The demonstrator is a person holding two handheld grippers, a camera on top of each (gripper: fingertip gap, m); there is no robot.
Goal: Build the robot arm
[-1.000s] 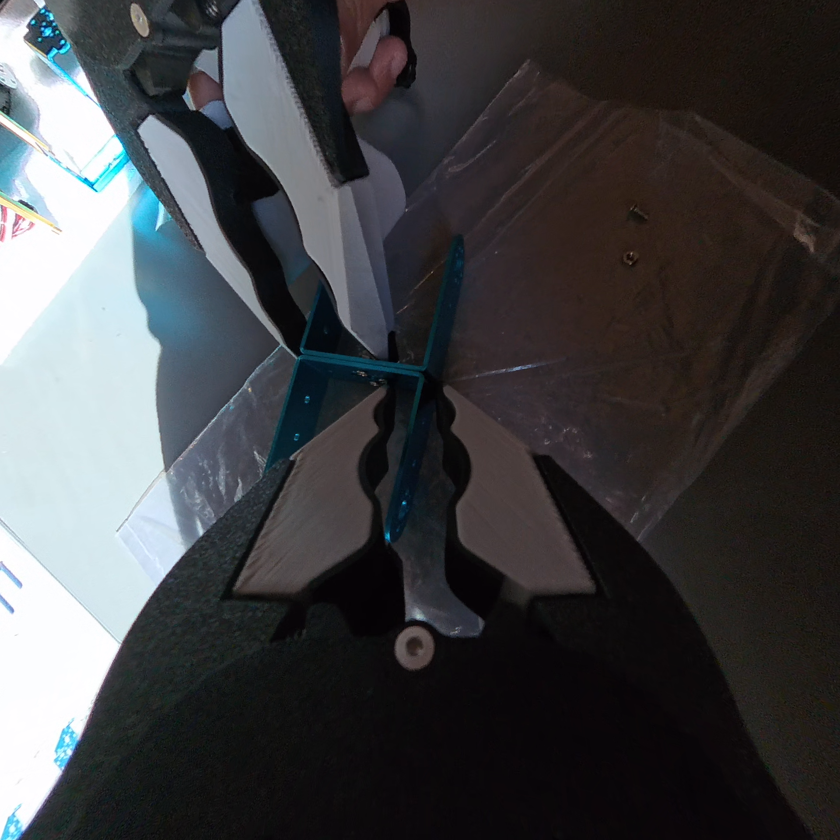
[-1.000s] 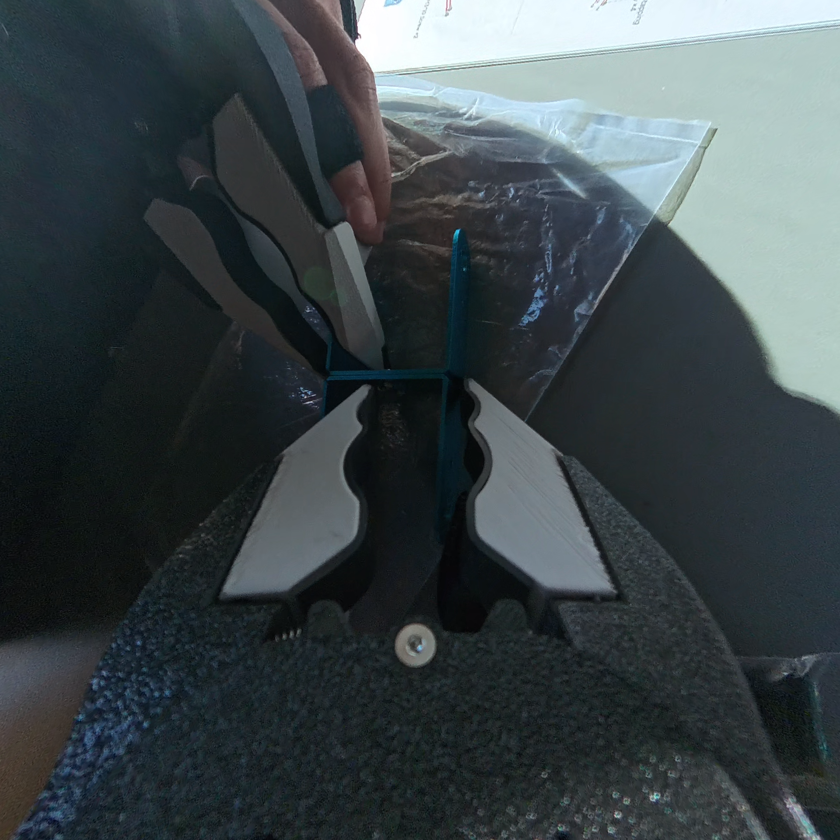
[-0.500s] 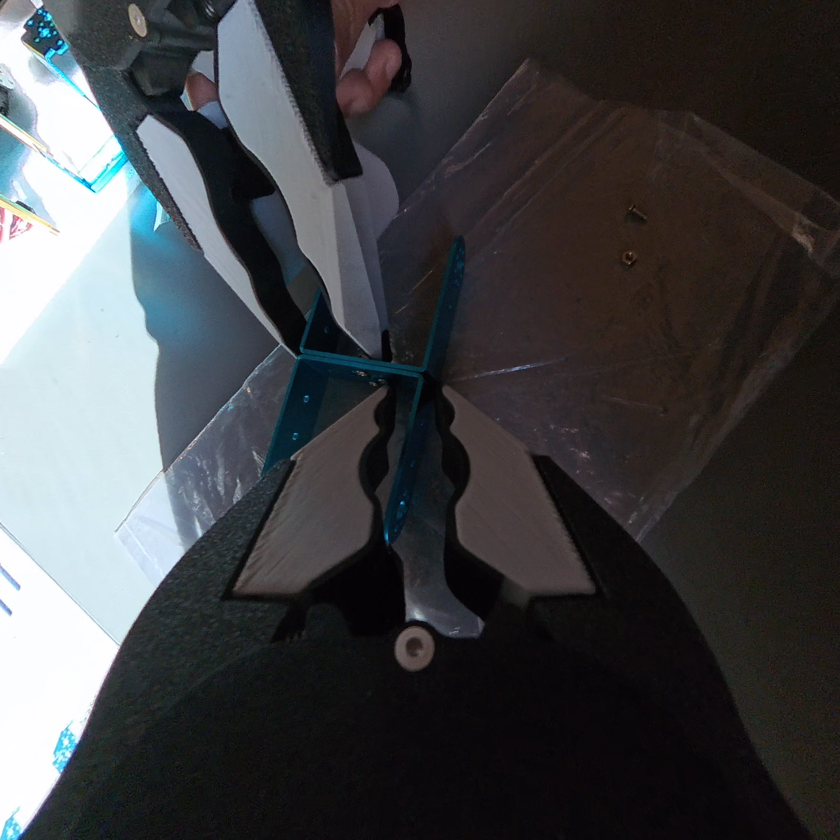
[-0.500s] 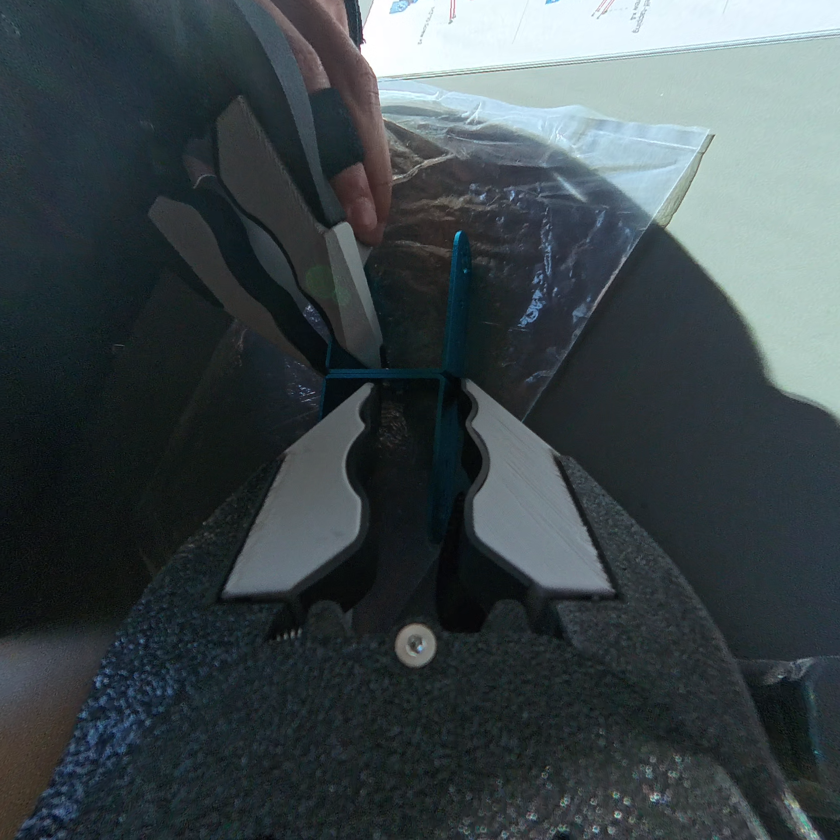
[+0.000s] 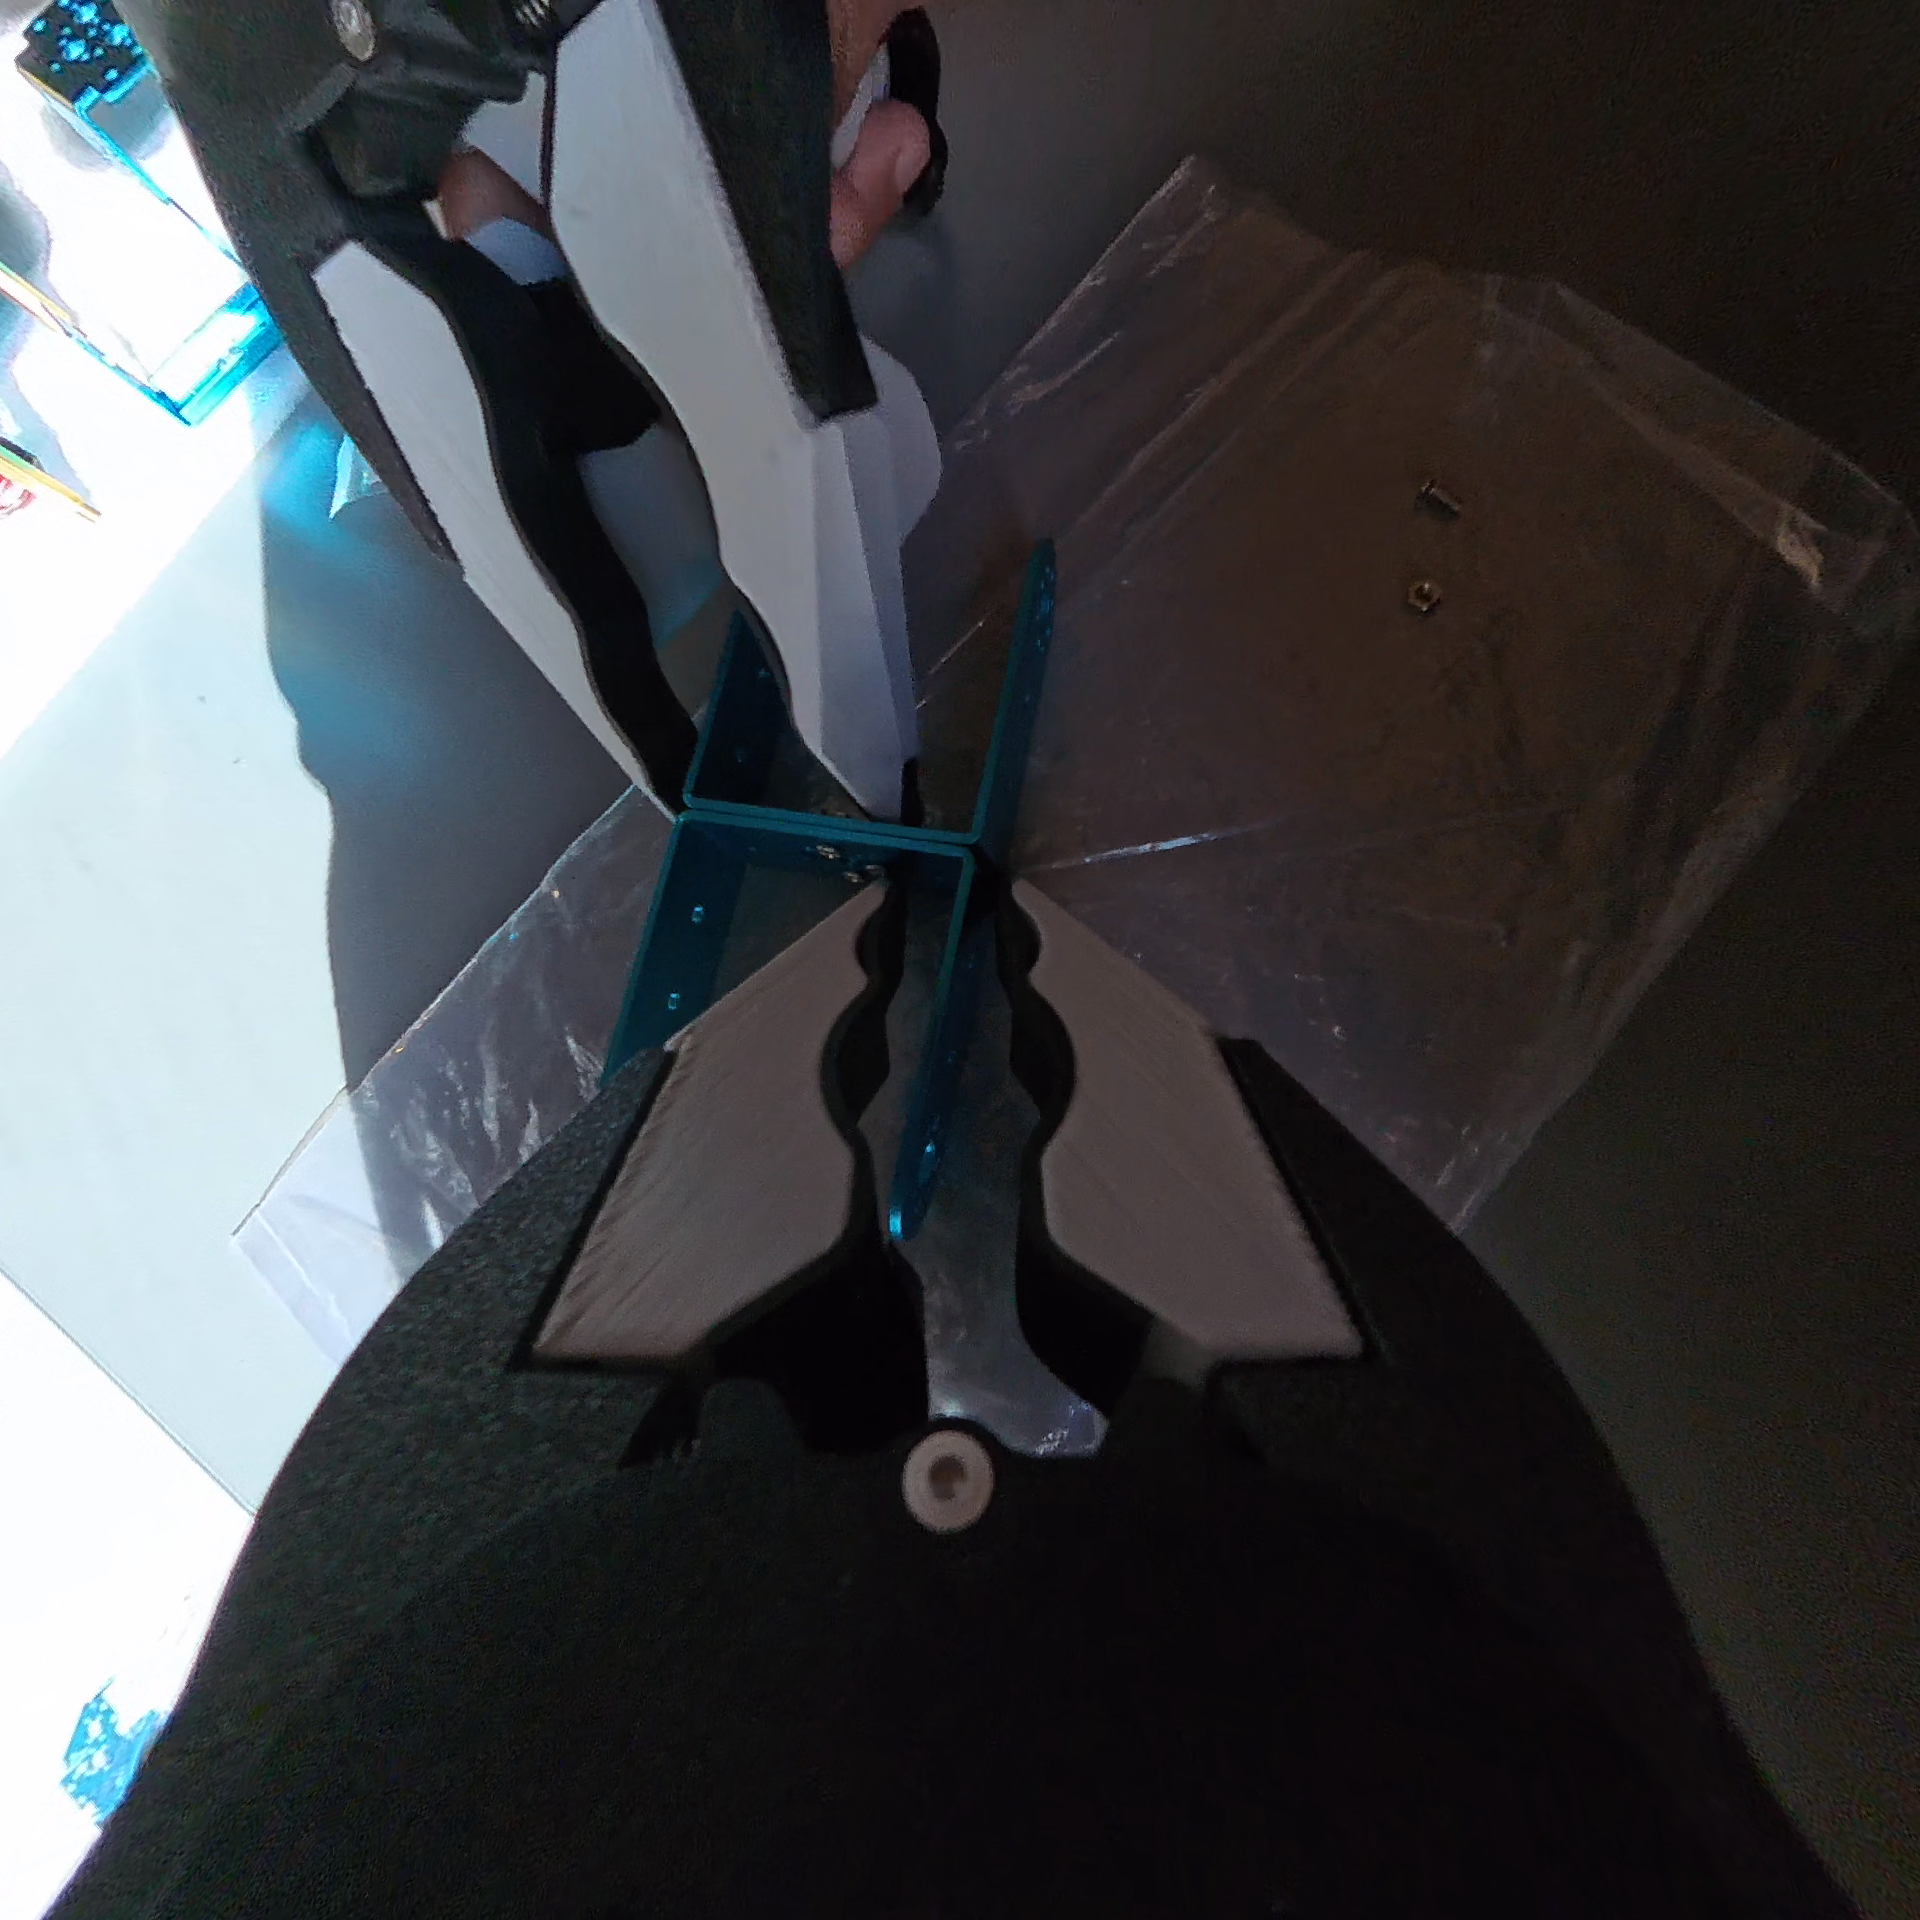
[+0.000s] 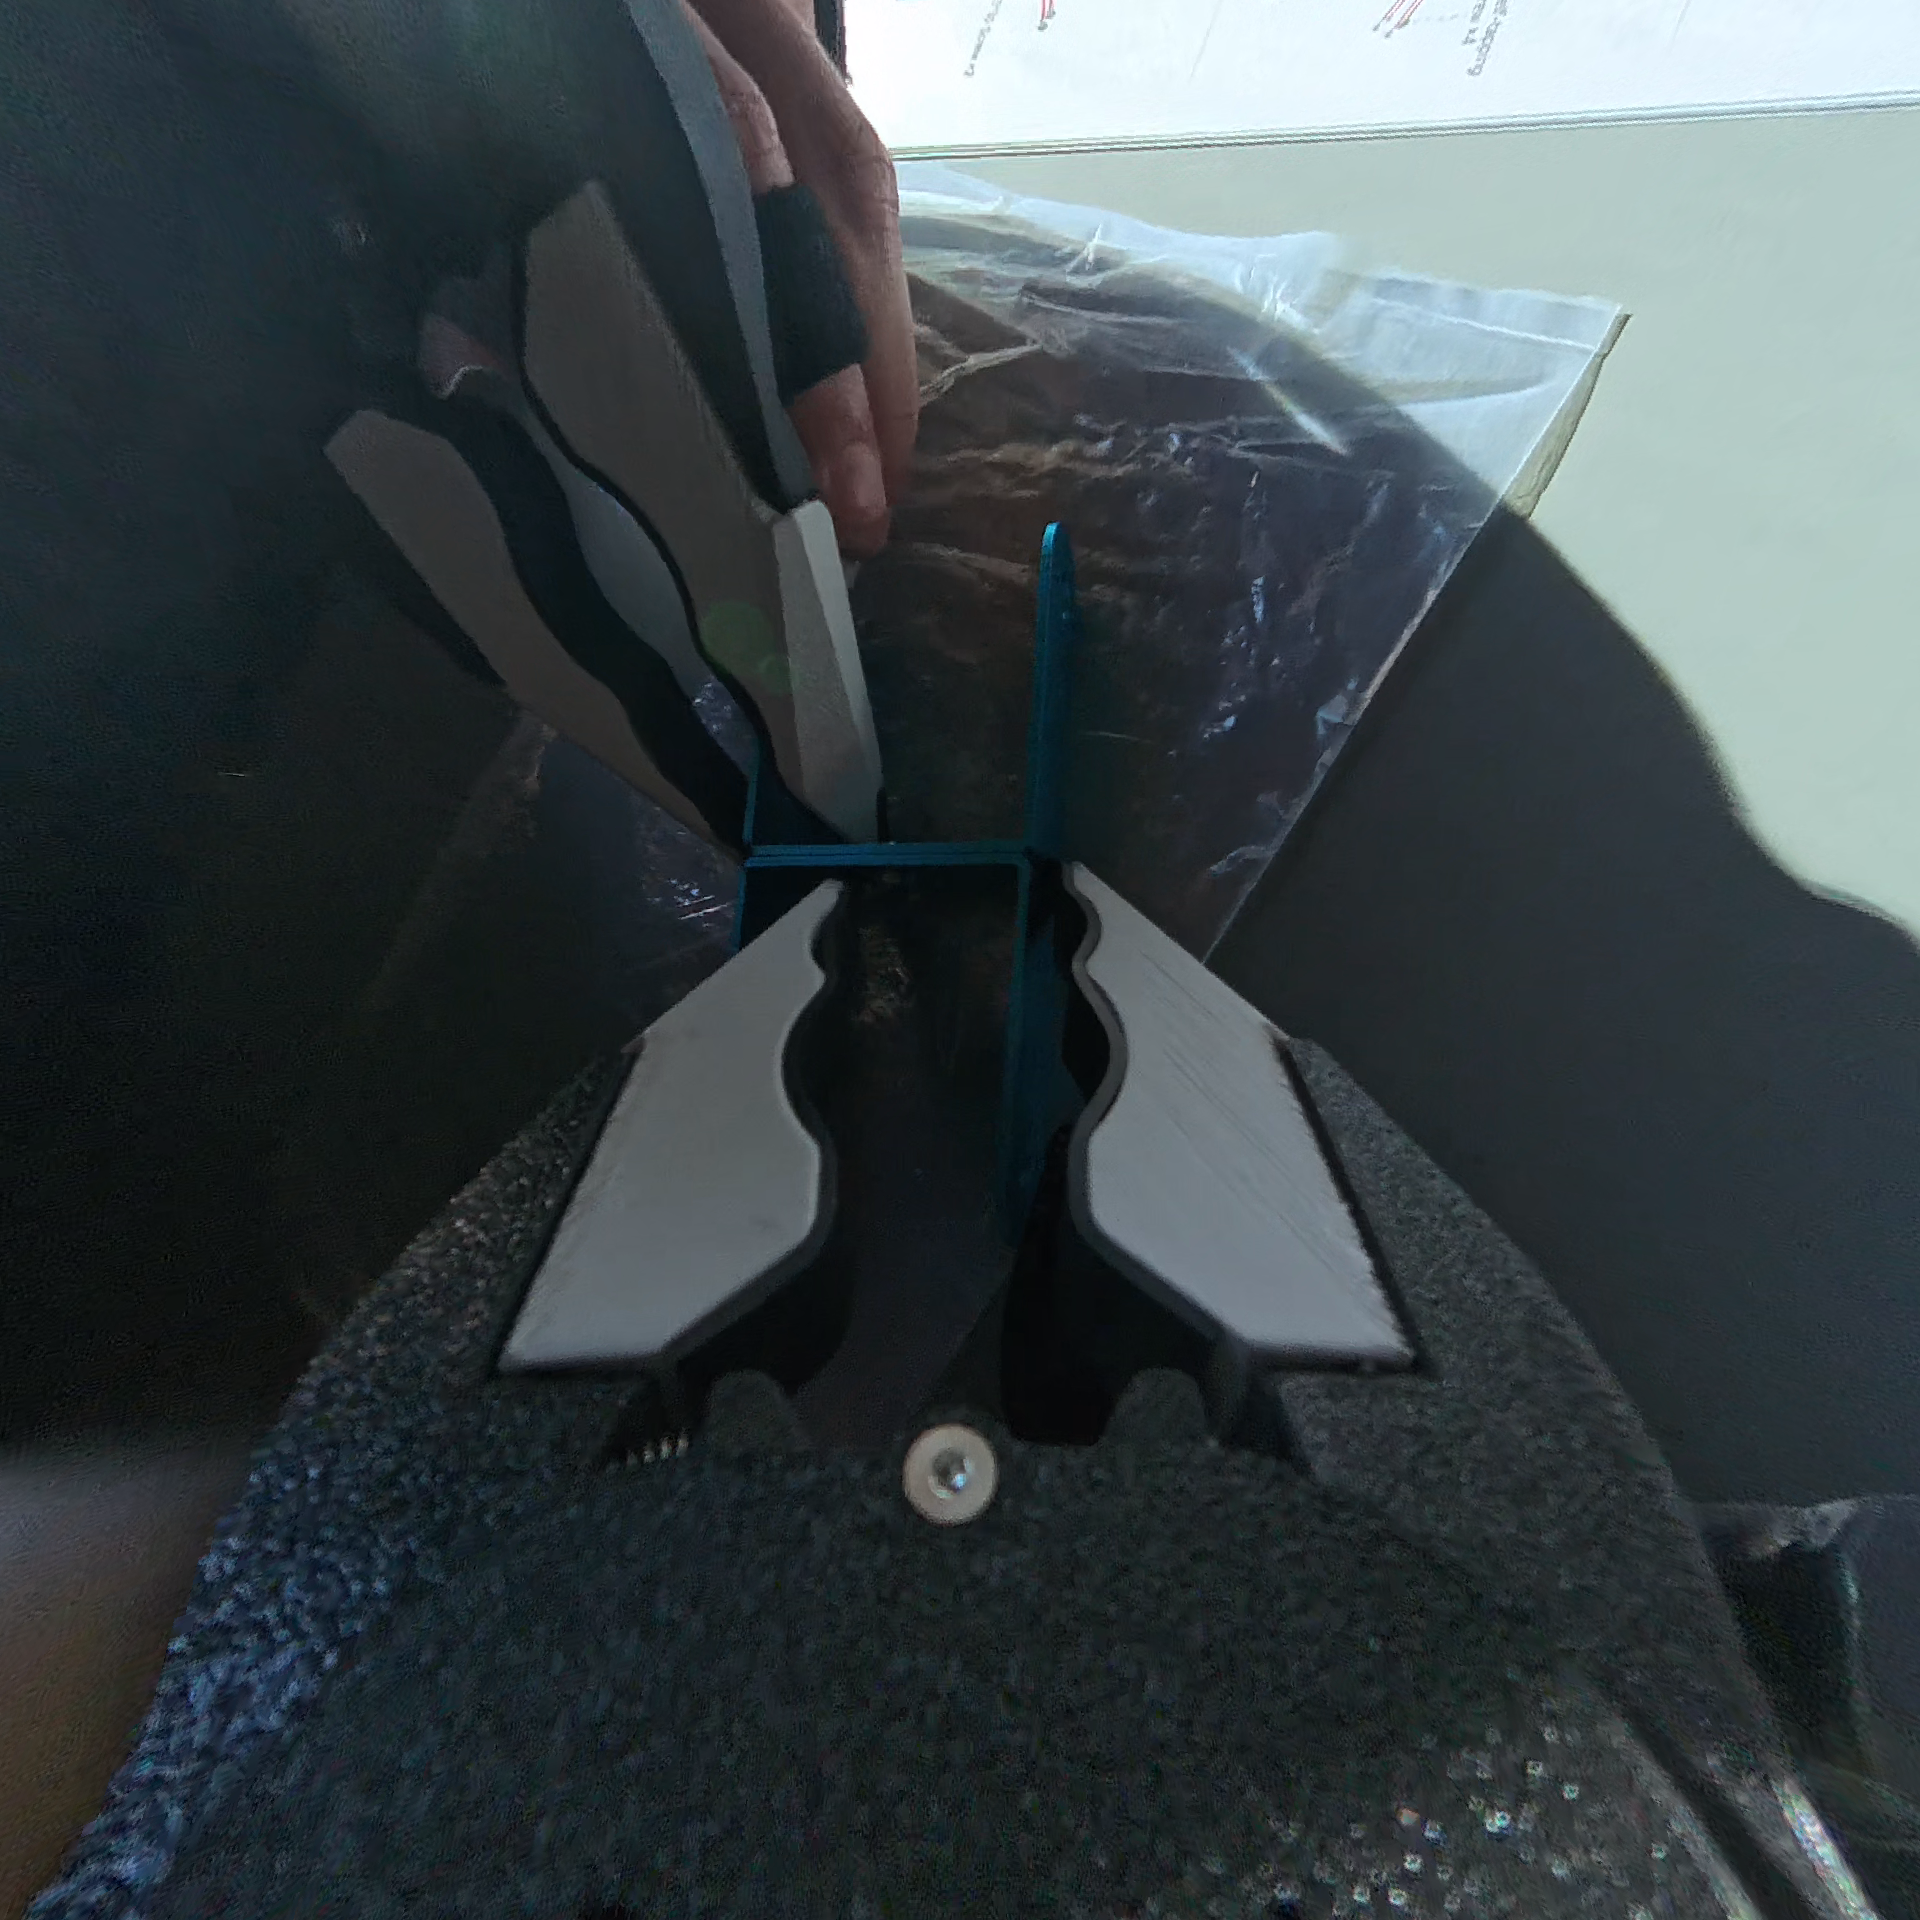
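Observation:
Two blue U-shaped metal brackets point(image 5: 790, 836) stand back to back on a clear plastic bag point(image 5: 1351, 831). My left gripper point(image 5: 948, 891) is closed narrowly on one near flange point(image 5: 935, 1049), which crosses slantwise between the pads. The right gripper point(image 5: 779, 790) comes in from the upper left and straddles a far flange. In the right wrist view my right gripper point(image 6: 951, 883) is open. A flange point(image 6: 1023, 1039) of the brackets point(image 6: 894, 854) lies along its right finger, and the left finger stands clear. The left gripper point(image 6: 795, 826) shows opposite, held by a hand point(image 6: 831, 208).
A small screw point(image 5: 1439, 501) and a nut point(image 5: 1415, 594) lie inside the bag at the far right. Blue parts point(image 5: 208, 353) sit at the top left on the pale table point(image 5: 135, 831). A printed sheet point(image 6: 1351, 62) lies beyond the bag point(image 6: 1195, 520). My left and right fingertips are right by each other.

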